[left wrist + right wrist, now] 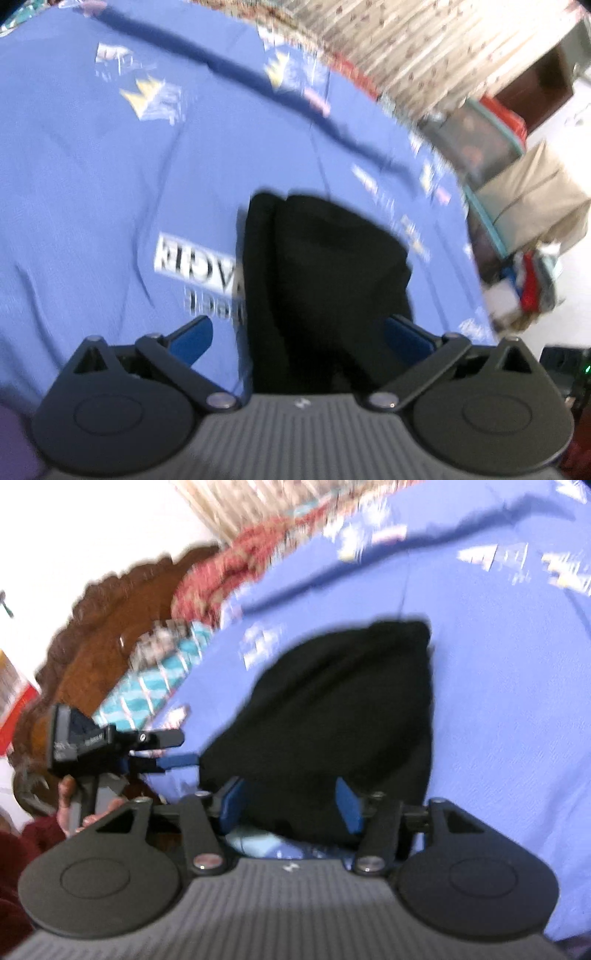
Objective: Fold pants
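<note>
The black pants (321,280) lie bunched in a folded heap on the blue printed sheet (110,192); they also show in the right wrist view (332,716). My left gripper (299,339) is open, its blue pads wide apart on either side of the near edge of the pants. My right gripper (291,805) is open too, its blue pads either side of the near end of the heap. The left gripper also shows in the right wrist view (162,753), at the left beside the pants. Both views are blurred.
A patterned curtain or cloth (424,48) hangs behind the bed. Boxes and a beige bundle (532,195) stand off the bed's right side. A carved brown headboard (110,627) and a red blanket (221,576) lie past the sheet's left edge.
</note>
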{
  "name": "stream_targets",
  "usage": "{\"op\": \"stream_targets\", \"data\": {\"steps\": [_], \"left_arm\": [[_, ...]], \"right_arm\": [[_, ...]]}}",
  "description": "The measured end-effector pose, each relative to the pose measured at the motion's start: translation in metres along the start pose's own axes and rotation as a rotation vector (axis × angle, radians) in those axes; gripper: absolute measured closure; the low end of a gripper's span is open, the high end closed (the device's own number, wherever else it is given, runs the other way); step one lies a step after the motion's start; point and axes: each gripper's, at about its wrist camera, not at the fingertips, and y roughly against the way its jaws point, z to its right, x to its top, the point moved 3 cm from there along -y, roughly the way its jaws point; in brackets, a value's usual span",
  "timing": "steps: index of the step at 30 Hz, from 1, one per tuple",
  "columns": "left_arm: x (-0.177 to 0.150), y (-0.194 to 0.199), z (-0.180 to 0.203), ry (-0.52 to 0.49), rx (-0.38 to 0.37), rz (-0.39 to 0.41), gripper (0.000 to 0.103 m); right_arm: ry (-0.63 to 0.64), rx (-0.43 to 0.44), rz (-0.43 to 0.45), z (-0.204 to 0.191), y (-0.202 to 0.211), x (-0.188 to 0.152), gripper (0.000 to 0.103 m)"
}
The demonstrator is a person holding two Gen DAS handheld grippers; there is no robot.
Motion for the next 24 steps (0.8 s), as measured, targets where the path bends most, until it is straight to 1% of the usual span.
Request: {"op": "stream_targets", "data": {"steps": [2, 4, 5, 8, 12, 18, 19, 21, 22, 24], "left_arm": [[0.011, 0.000, -0.001, 0.003, -0.018, 0.012, 0.000], [0.020, -0.009, 0.001, -0.005, -0.014, 0.005, 0.000], [0.023, -0.014, 0.002, -0.010, -0.015, -0.001, 0.000], [0.028, -0.037, 0.001, -0.007, -0.023, -0.041, 0.000], [0.023, -0.065, -0.002, 0.015, -0.050, -0.110, 0.000], [0.012, -0.089, -0.010, 0.041, -0.082, -0.179, 0.000], [0.010, -0.091, -0.011, 0.053, -0.094, -0.186, 0.000], [0.007, -0.095, -0.015, 0.092, -0.128, -0.195, 0.000], [0.006, -0.100, -0.016, 0.109, -0.139, -0.201, 0.000], [0.003, -0.106, -0.017, 0.108, -0.147, -0.195, 0.000]], "right_arm": [[-0.038, 0.005, 0.070, 0.010, 0.012, 0.010, 0.026], [-0.082, -0.002, 0.108, 0.022, 0.015, 0.017, 0.024], [-0.097, -0.018, 0.110, 0.026, 0.012, 0.018, 0.024], [-0.103, -0.055, 0.087, 0.035, -0.002, 0.020, 0.024], [-0.121, -0.048, 0.033, 0.047, -0.024, 0.019, 0.024], [-0.129, -0.048, -0.046, 0.065, -0.050, 0.022, 0.022], [-0.139, -0.039, -0.059, 0.068, -0.054, 0.022, 0.021], [-0.169, 0.007, -0.073, 0.071, -0.059, 0.021, 0.017], [-0.185, 0.028, -0.074, 0.071, -0.062, 0.021, 0.017], [-0.194, 0.050, -0.075, 0.069, -0.065, 0.022, 0.017]]}}
